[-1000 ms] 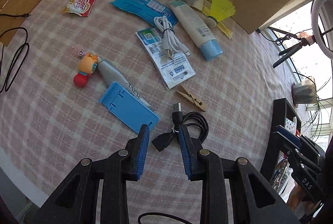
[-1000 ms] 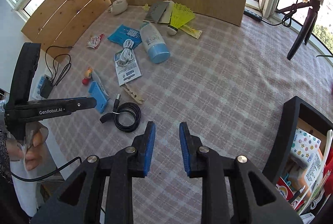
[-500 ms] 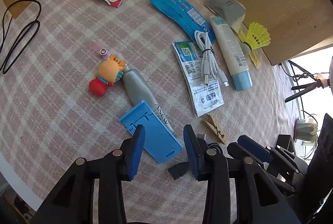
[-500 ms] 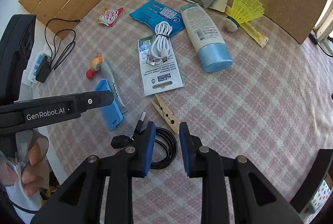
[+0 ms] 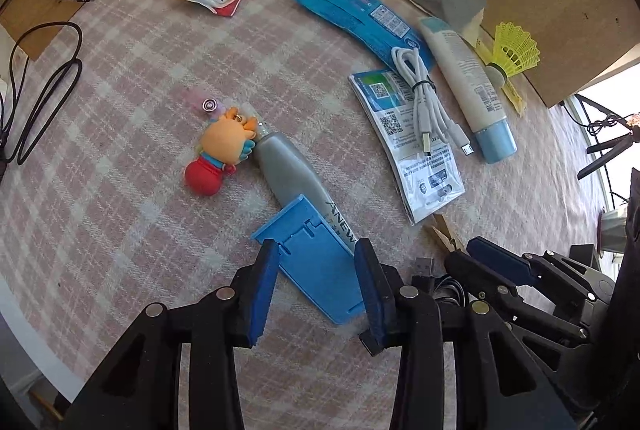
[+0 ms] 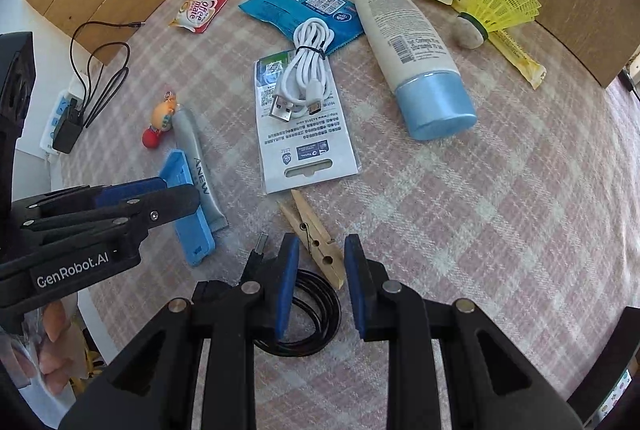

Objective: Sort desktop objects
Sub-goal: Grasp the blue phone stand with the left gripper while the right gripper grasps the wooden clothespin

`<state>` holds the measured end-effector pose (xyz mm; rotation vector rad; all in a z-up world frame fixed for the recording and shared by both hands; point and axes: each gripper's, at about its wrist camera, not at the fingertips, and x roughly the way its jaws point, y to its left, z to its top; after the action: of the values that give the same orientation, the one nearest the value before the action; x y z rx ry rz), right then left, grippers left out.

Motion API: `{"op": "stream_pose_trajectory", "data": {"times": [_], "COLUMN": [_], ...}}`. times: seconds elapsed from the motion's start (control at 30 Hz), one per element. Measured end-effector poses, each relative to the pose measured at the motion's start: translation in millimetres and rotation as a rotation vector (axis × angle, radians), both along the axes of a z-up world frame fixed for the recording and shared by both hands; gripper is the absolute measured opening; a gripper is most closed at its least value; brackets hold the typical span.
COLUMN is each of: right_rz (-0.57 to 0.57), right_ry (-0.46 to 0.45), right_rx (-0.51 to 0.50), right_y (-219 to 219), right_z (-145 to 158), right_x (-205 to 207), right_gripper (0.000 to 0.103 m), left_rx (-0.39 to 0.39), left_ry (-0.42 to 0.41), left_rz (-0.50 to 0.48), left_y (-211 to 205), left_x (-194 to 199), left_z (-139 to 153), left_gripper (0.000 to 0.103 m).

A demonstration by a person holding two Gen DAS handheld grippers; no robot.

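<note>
Blue phone stand point(image 5: 316, 262) on checked cloth point(image 5: 120, 214), left gripper point(image 5: 316, 286) opening astride it

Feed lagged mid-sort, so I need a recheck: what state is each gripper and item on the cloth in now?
Left gripper: fingers opening, straddling the blue phone stand, not pressing it.
Right gripper: open, empty, over the wooden clothespin.
Black cable: coiled, flat.
White cable: bundled, tied, lying on the card packet.
Silver tube: lying, partly under the stand.
Lotion tube: lying, capped.

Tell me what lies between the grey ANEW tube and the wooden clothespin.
Bare checked tablecloth; right wrist view shows grey ANEW tube and wooden clothespin apart.
</note>
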<state>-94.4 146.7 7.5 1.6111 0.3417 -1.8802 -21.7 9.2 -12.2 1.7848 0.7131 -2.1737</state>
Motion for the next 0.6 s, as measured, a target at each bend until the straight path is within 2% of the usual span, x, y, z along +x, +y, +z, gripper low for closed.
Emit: {"op": "stream_pose_trajectory", "data": {"times": [0.1,0.23,0.33,0.47,0.6], "right_rz": [0.010,-0.025,-0.049,-0.099,-0.165], "right_ry": [0.004,0.003,-0.004,-0.002,-0.014], "right_rx": [0.019,0.019,0.013,0.005,-0.031], "right_y": [-2,1,9,27,49], "right_z": [-3,-5,-5,-6,-7], "right_x": [3,2,1,2,8], "right_gripper": [0.024,0.020,0.013,0.013,0.013], "left_rx": [-0.003,-0.053,-0.035,-0.008,-0.048], "left_ry": [-0.007,0.003,0.016,0.009,0.028], "left_rz": [0.003,-0.055,-0.058,-0.078,-0.125], "left_y": [4,17,16,14,17], "left_x": [-1,0,7,22,38], "left_z": [-1,-2,-4,-10,-11], "left_gripper": [0.037,0.040,0.041,0.040,0.039]}}
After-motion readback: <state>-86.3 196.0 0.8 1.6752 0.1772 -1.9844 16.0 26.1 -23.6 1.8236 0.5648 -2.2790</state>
